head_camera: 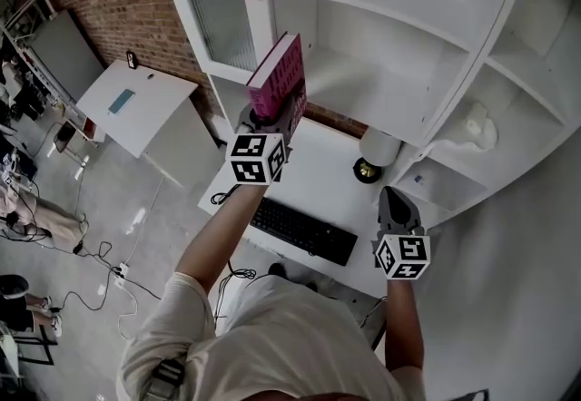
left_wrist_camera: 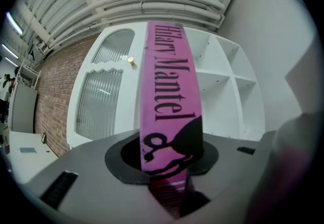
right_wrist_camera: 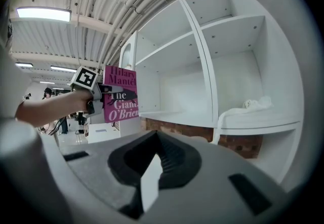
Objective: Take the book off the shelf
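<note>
The left gripper (head_camera: 270, 122) is clamped on the pink book with black lettering (head_camera: 280, 74), held upright in the air just outside the white open shelf unit (head_camera: 390, 82). The right gripper (head_camera: 397, 201) hangs empty, jaws together.

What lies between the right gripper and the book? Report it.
Head view: nothing but bare desk below, between the right gripper and the book in the left gripper.
</note>
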Demonstrator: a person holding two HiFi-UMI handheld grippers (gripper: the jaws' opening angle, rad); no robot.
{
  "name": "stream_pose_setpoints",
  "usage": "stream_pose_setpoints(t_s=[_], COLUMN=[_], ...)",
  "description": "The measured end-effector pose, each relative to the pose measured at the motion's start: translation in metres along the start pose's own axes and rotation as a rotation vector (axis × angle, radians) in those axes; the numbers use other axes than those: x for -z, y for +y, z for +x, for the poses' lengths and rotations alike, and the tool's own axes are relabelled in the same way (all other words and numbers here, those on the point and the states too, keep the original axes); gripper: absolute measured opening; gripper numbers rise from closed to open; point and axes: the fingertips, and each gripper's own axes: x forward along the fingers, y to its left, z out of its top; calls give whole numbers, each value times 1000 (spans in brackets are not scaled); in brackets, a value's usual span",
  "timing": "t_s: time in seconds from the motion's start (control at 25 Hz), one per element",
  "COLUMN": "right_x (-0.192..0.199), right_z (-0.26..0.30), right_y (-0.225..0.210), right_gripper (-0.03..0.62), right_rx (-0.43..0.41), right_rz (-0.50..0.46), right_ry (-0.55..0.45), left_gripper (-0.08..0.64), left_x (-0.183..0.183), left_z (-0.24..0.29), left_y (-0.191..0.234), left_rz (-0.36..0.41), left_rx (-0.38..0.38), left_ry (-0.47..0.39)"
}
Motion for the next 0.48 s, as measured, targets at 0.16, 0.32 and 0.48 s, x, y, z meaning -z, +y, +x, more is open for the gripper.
stream_pose_setpoints(t_s=[0.16, 0.32, 0.48], right_x=[-2, -8, -18], right_z=[8, 19, 28], right_y=[6, 18, 29], right_gripper=[3, 3, 3], right_rx=[-8, -8, 8], right_rz=[-1, -6, -12], right_ry=[-7, -16, -29], left_gripper=[137, 137, 137], left_x=[12, 23, 34], left_z=[-21, -37, -52], left_y=[8, 21, 36], left_rz=[-3, -10, -4], left_rx=[-6, -6, 0], left_ry=[6, 14, 27])
